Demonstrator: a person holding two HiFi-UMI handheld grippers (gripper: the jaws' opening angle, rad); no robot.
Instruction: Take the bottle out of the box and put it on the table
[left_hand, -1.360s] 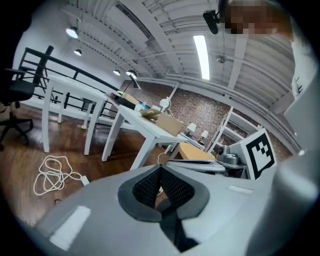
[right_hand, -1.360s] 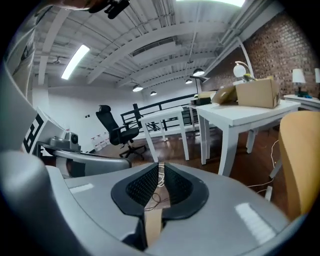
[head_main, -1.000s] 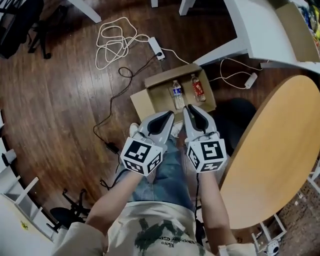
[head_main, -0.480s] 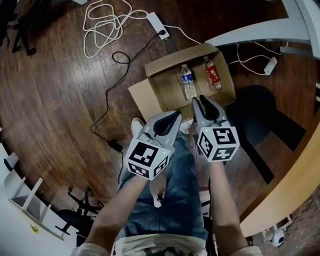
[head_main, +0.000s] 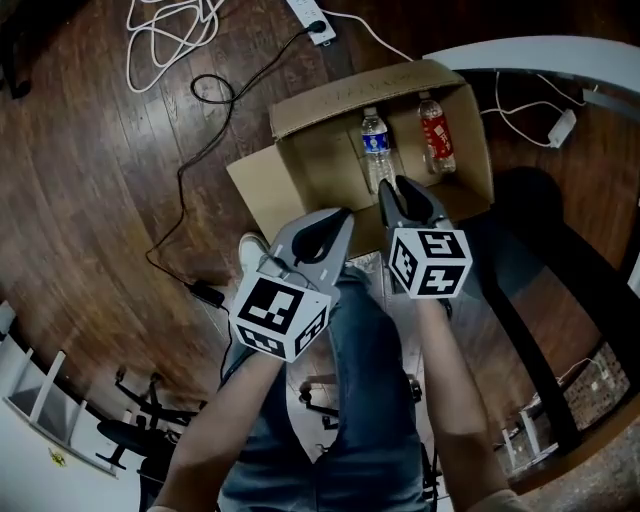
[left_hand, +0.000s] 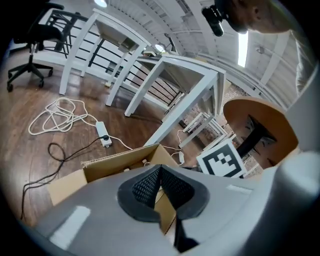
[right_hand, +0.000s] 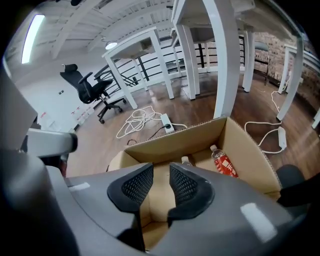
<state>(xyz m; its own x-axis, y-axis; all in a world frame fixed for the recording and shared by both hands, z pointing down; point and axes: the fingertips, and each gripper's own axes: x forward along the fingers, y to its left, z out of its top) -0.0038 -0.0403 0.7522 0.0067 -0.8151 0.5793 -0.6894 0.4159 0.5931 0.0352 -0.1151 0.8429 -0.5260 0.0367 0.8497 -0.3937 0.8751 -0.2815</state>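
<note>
An open cardboard box (head_main: 370, 90) stands on the wooden floor. In it lie two bottles side by side: a clear one with a blue label (head_main: 376, 150) and one with a red label (head_main: 435, 135). My right gripper (head_main: 400, 190) hovers over the box's near edge, just short of the blue-label bottle. Its jaws have just been opening and stand slightly apart, with nothing between them (right_hand: 161, 175). Past them the red-label bottle (right_hand: 223, 161) and the other bottle's cap (right_hand: 186, 161) show. My left gripper (head_main: 340, 215) hangs beside it, shut and empty (left_hand: 160, 172).
A white power strip (head_main: 312, 18), a coiled white cable (head_main: 170, 30) and a black cable (head_main: 190, 150) lie on the floor beyond and left of the box. A white desk leg (head_main: 540, 55) passes the box's far right. A dark table base (head_main: 540, 270) is at right. The person's jeans (head_main: 360, 400) fill the bottom.
Both grippers have sunk toward the box, which now looks larger and closer to their tips. The round tabletop at right has left the head view.
</note>
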